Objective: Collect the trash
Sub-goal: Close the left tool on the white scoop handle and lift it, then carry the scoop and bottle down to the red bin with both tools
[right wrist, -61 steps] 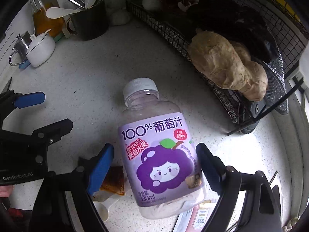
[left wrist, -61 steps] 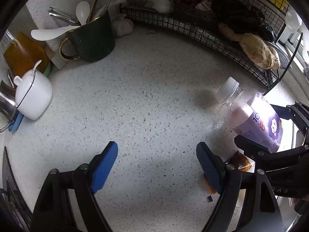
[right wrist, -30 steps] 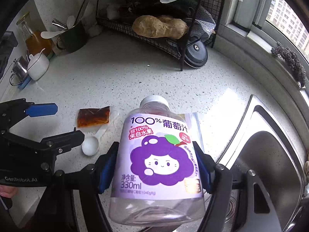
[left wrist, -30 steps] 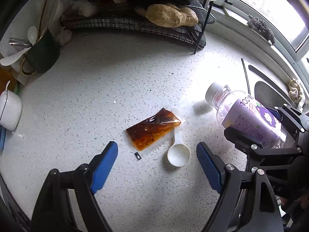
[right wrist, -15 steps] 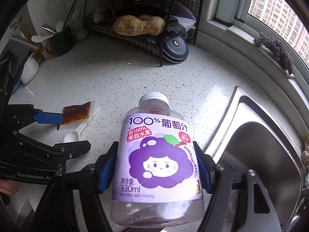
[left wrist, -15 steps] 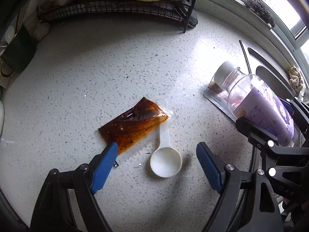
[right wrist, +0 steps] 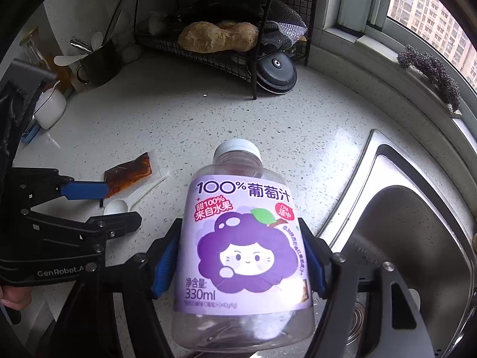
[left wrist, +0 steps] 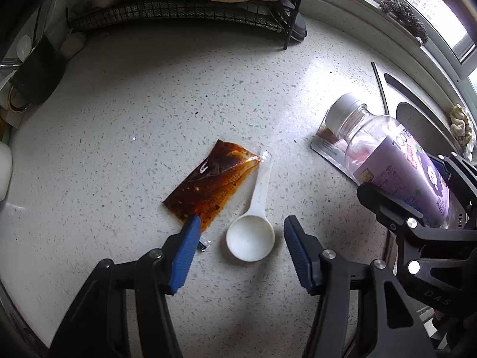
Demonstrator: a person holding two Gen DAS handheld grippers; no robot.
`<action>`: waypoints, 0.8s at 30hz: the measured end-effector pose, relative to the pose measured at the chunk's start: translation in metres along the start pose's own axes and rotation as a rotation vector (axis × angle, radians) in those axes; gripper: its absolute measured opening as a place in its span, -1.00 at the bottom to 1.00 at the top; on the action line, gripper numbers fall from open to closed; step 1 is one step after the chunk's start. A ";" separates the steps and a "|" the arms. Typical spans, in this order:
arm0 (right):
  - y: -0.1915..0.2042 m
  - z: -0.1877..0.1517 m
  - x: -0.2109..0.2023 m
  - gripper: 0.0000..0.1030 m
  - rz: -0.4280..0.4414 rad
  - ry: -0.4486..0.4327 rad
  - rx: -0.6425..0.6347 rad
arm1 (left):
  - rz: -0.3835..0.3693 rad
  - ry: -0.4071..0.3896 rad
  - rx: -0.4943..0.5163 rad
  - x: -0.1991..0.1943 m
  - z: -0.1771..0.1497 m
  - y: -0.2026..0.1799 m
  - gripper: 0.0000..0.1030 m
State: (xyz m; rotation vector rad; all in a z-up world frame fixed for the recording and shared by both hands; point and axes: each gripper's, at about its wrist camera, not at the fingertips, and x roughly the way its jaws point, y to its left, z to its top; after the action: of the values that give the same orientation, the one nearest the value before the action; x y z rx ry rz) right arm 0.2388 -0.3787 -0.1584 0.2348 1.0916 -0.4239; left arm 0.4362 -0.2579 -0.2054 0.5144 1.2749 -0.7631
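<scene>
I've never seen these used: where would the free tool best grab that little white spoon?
Probably the spoon's round bowl, coming straight down from above. It lies flat between the open left tool's fingers, while its thin handle end touches the sauce packet.

Empty grape juice bottle point(right wrist: 243, 238): clear plastic, purple label, white cap on, held tilted near the worktop's sink edge. Sauce sachet point(left wrist: 212, 185): brown-red, flat, mid-worktop. White plastic scoop point(left wrist: 252, 232) just beside it, handle touching the sachet's corner.
</scene>
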 end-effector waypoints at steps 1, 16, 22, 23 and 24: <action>0.000 0.000 0.000 0.33 0.000 -0.001 0.000 | 0.004 -0.007 0.002 -0.001 -0.002 -0.001 -0.18; 0.026 0.004 -0.021 0.33 0.027 -0.043 -0.081 | -0.005 -0.092 -0.064 -0.049 -0.044 0.015 -0.45; 0.060 -0.002 -0.037 0.33 0.062 -0.076 -0.157 | 0.027 -0.138 -0.125 -0.076 -0.077 0.031 -0.44; 0.065 -0.003 -0.039 0.33 0.069 -0.078 -0.168 | 0.033 -0.143 -0.137 -0.080 -0.083 0.039 -0.45; 0.071 -0.006 -0.042 0.33 0.077 -0.080 -0.178 | 0.041 -0.149 -0.151 -0.085 -0.091 0.042 -0.44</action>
State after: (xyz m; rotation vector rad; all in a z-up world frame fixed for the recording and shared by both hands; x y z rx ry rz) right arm 0.2492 -0.3035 -0.1252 0.1018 1.0315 -0.2631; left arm 0.3995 -0.1456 -0.1469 0.3535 1.1700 -0.6529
